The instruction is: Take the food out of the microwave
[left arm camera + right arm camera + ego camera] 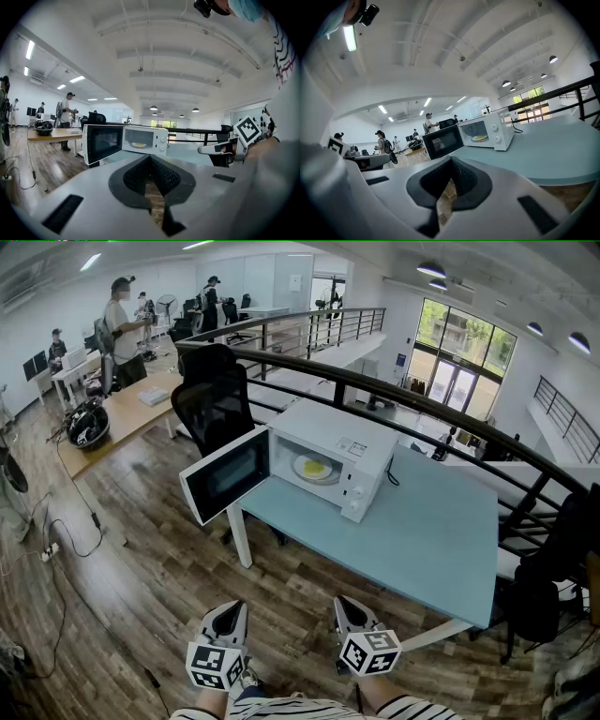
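Note:
A white microwave (333, 457) stands on the pale blue table (441, 540) with its door (225, 474) swung open to the left. Inside it lies a white plate with yellow food (314, 467). Both grippers are held low in front of the table, well short of the microwave. My left gripper (231, 611) and my right gripper (345, 606) are shut and empty. The left gripper view shows its shut tips (150, 157), with the microwave (145, 139) and the food (139, 145) beyond them. In the right gripper view the tips (451, 160) are shut too, the food (479, 138) far ahead.
A black office chair (216, 399) stands behind the open door. A dark railing (422, 409) runs behind the table. A wooden desk (122, 418) with a helmet (86, 424) and several people is at the far left. Cables (47, 549) trail across the wooden floor.

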`<state>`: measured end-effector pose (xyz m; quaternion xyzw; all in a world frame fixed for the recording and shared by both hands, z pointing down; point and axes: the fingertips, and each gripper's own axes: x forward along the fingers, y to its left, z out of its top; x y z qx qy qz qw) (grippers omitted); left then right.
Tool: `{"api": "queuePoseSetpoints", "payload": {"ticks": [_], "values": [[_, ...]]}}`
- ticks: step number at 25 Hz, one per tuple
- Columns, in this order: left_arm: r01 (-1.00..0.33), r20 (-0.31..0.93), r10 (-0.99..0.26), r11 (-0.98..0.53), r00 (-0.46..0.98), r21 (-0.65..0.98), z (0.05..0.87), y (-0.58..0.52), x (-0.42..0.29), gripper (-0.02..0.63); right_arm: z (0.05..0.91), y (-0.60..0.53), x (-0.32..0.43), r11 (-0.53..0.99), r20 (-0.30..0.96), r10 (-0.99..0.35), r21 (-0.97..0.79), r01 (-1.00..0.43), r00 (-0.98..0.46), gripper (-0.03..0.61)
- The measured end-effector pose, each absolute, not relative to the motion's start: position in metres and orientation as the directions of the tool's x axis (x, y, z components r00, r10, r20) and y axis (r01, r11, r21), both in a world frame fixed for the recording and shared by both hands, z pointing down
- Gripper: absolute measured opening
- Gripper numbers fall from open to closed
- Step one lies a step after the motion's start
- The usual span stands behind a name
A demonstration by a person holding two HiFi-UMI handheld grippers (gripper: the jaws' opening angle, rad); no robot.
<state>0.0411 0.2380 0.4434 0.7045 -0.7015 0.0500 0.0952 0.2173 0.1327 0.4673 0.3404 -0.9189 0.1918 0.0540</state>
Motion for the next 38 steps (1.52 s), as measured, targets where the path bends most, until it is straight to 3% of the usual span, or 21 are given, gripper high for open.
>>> {"api": "queuePoseSetpoints", "payload": {"ticks": [12,13,15,38], "values": [[-0.985,0.153,-0.983,-0.076,0.099,0.152,0.453,0.188,0.038,0.029,0.472,0.103,0.198,0.668,0.174,-0.620,-0.395,-0.631,-0.765,0.037],[-0.982,0.152,-0.982,-0.090,0.115,0.164,0.455,0.180,0.033,0.057,0.473,0.098,0.193,0.661,0.172,-0.625,-0.403,-0.633,-0.761,0.061],[-0.975,0.154,-0.976,-0.122,0.152,0.185,0.458,0.163,0.023,0.150,0.473,0.088,0.179,0.648,0.173,-0.635,-0.411,-0.641,-0.753,0.185],[-0.853,0.215,-0.829,-0.479,0.517,0.207,0.467,0.030,-0.119,0.150,0.471,0.010,0.037,0.337,0.184,-0.871,-0.451,-0.827,-0.456,0.186]]}}
